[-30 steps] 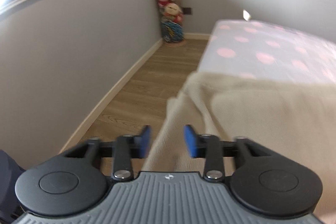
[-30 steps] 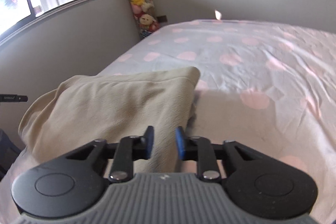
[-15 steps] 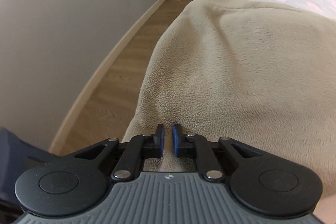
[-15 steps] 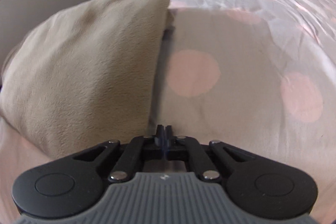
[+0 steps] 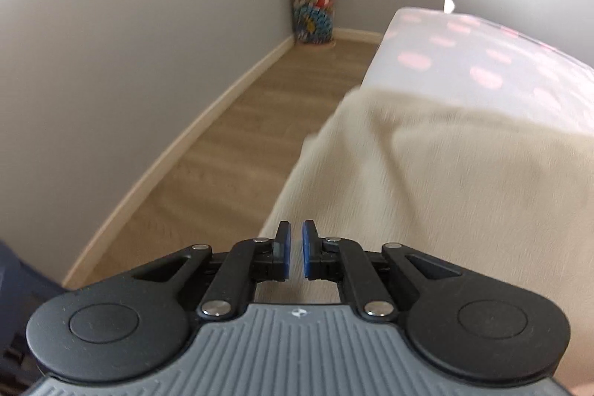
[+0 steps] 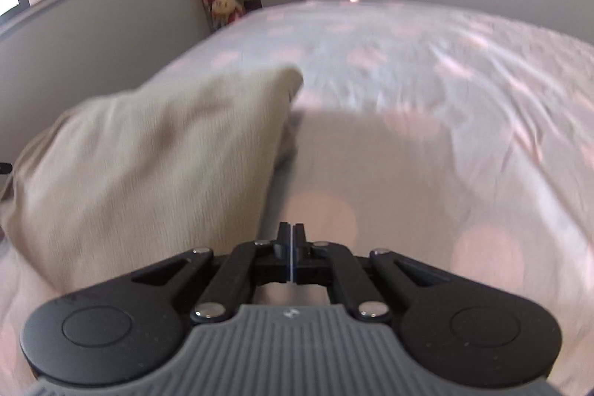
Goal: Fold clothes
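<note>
Readable text: none in either view.
Mark on left gripper: a small white emblem sits on the ribbed grey plastic body of the left gripper (image 5: 293, 255); too small to read.
Mark on right gripper: a like white emblem sits on the ribbed grey plastic body of the right gripper (image 6: 292, 253); it cannot be read either.
Numbers and signs: none legible.

Both grippers point forward and downward, the left gripper (image 5: 293, 249) with its blue-padded jaws drawn nearly together, a thin slit left between them with nothing visibly clamped, and the right gripper (image 6: 292, 247) with its jaws pressed fully together, pad against pad, empty.
</note>
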Demonstrator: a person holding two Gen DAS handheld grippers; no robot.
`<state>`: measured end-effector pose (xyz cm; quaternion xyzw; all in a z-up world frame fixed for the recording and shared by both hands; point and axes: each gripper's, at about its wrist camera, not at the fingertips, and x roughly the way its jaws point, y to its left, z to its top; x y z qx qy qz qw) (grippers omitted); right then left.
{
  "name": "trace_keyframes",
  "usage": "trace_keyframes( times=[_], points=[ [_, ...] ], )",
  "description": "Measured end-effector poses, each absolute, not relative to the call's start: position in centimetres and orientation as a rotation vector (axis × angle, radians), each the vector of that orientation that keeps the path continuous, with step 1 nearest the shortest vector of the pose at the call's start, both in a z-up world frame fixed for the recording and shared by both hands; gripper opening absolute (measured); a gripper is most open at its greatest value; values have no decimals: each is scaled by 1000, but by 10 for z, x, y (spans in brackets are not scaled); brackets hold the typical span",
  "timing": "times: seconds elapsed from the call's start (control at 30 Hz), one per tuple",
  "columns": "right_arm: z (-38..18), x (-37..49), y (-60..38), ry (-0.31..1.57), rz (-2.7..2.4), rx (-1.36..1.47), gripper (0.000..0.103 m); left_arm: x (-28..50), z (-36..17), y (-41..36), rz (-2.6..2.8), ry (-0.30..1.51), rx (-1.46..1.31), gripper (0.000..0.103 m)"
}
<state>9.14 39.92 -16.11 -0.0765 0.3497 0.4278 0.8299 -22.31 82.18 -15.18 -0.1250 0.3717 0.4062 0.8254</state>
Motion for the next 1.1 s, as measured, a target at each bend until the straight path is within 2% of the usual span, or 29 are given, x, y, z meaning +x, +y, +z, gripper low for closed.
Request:
trace_keyframes(
  times=[0.13, 0.3, 0.47, 0.67, 0.83, 0.93, 1.1],
  points=[
    [-147, 99, 439, 671, 959, -173, 1, -193, -153, 843, 850, 779, -248, 5],
    [-170, 109, 474, 705, 961, -212, 1, -159, -178, 864, 887, 866, -270, 4],
    [-209, 118, 484, 731, 977, -265, 0, -161, -202, 878, 912, 861, -336, 4],
    [-220, 124, 488, 758, 988, -265, 0, -170, -205, 878, 972, 820, -400, 4],
    [-207, 136, 494, 846, 987, -297, 0, -164, -178, 842, 1014, 860, -342, 4],
    [-185, 135, 488, 879, 980, -304, 1, -180, -147, 802, 947, 782, -357, 11],
    [-128, 101, 458, 795, 999, -312, 6, -195, -95, 709, 864, 705, -282, 18]
  ],
)
